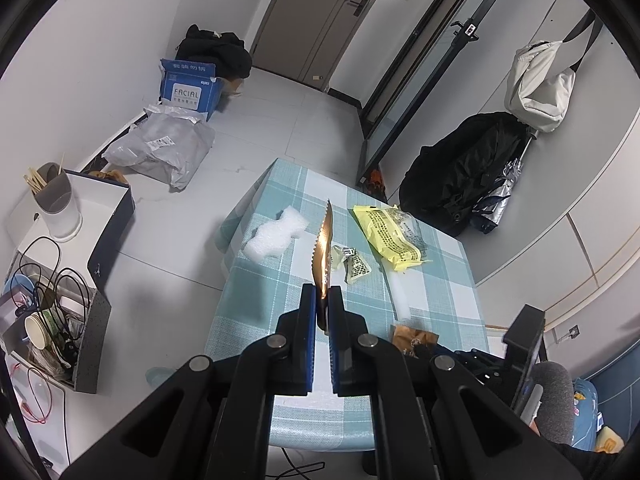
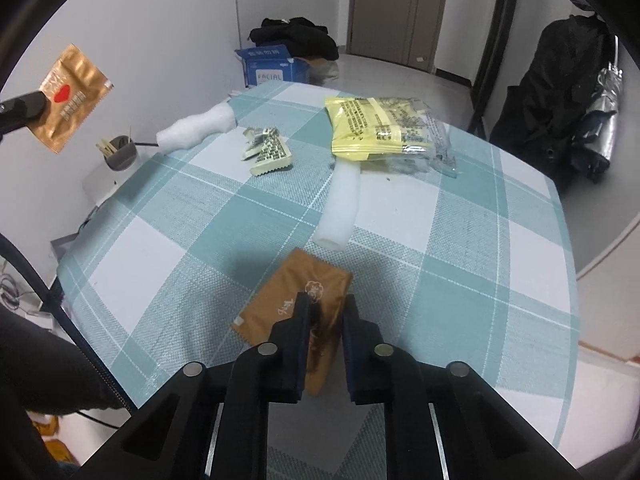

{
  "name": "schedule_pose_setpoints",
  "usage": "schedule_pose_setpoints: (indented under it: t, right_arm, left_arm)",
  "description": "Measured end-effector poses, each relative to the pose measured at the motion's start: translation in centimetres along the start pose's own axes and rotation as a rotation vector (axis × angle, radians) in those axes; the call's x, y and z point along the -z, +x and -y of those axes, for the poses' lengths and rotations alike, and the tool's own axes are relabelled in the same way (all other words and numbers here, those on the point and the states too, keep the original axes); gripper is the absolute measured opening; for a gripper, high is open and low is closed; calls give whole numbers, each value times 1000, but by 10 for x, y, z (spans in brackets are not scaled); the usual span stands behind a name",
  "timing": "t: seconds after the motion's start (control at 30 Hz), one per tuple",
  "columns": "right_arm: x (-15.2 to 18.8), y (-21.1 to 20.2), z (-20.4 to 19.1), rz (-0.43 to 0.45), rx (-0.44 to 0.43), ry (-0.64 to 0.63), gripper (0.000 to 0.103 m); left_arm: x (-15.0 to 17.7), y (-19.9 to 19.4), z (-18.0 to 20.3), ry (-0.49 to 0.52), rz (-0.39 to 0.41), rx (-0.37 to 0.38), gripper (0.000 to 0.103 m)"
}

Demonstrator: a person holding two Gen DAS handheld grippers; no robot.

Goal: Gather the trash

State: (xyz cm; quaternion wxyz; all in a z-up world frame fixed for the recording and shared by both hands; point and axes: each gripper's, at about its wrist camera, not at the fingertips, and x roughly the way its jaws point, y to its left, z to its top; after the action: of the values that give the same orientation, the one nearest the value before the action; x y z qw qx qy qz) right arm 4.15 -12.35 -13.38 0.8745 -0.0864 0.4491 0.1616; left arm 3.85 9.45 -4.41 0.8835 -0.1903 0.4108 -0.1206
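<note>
My left gripper pinches a copper foil sachet edge-on, mid-frame. My right gripper seems clamped on the brown paper packet, lower centre of the checked tablecloth; a shallow bite could slip.

"FACIAL" on blue box, other print unreadable

A table covered with a teal-and-white checked cloth is seen beneath the right gripper. A brown wrapper lies flat directly under its fingertips, with a white foam roll just beyond. Farther off are found a yellow packet, small printed wrappers and, to the far left, a foam piece.
</note>
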Motion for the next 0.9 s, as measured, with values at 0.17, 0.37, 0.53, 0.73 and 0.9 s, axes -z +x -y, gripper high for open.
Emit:
schedule_pose_setpoints:
  t: [0.17, 0.37, 0.53, 0.73, 0.9]
  right_arm:
    - [-4, -16, 2, 34, -50, 19, 4]
    - [-4, -31, 2, 47, -116, 32, 1]
    - [-1, -42, 6, 61, -143, 43, 1]
    - [-5, -66, 29, 117, -169, 114, 1]
    - [-10, -98, 56, 188, -173, 148, 1]
  left_arm:
    - [1, 2, 3, 4, -3, 3, 2]
    - [5, 5, 11, 32, -15, 4, 2]
    - [9, 8, 22, 65, -31, 14, 2]
    - [9, 14, 45, 108, -45, 34, 2]
    - [6, 21, 80, 162, -52, 63, 2]
